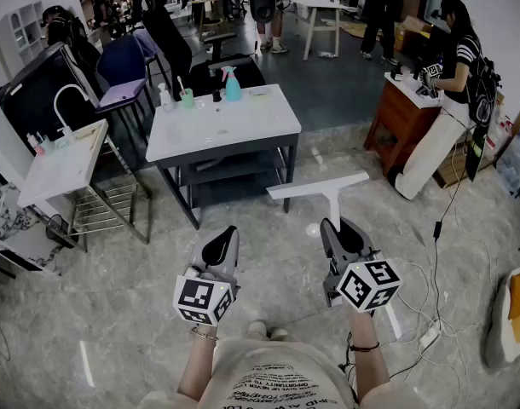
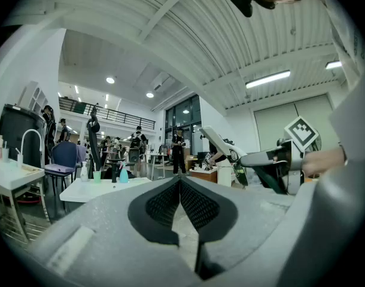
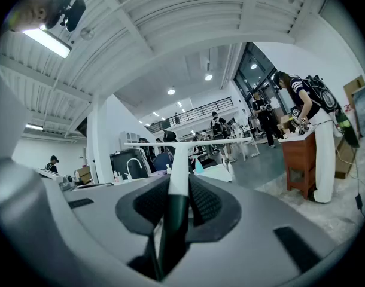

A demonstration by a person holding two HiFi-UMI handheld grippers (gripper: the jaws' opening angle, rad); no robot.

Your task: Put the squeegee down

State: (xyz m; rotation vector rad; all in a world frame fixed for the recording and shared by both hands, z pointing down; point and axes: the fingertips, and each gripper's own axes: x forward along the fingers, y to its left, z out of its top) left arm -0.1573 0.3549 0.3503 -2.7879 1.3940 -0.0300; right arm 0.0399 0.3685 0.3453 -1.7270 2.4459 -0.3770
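White table [image 1: 243,130] stood ahead of the person, well apart from both claws. Squeegee [image 1: 318,187] was up in the air btwn person & table, blade crosswise, handle clamped in right claw [image 1: 332,225]. Left claw [image 1: 228,233] was level beside it, jaws pressed together w/ nothing btwn them.
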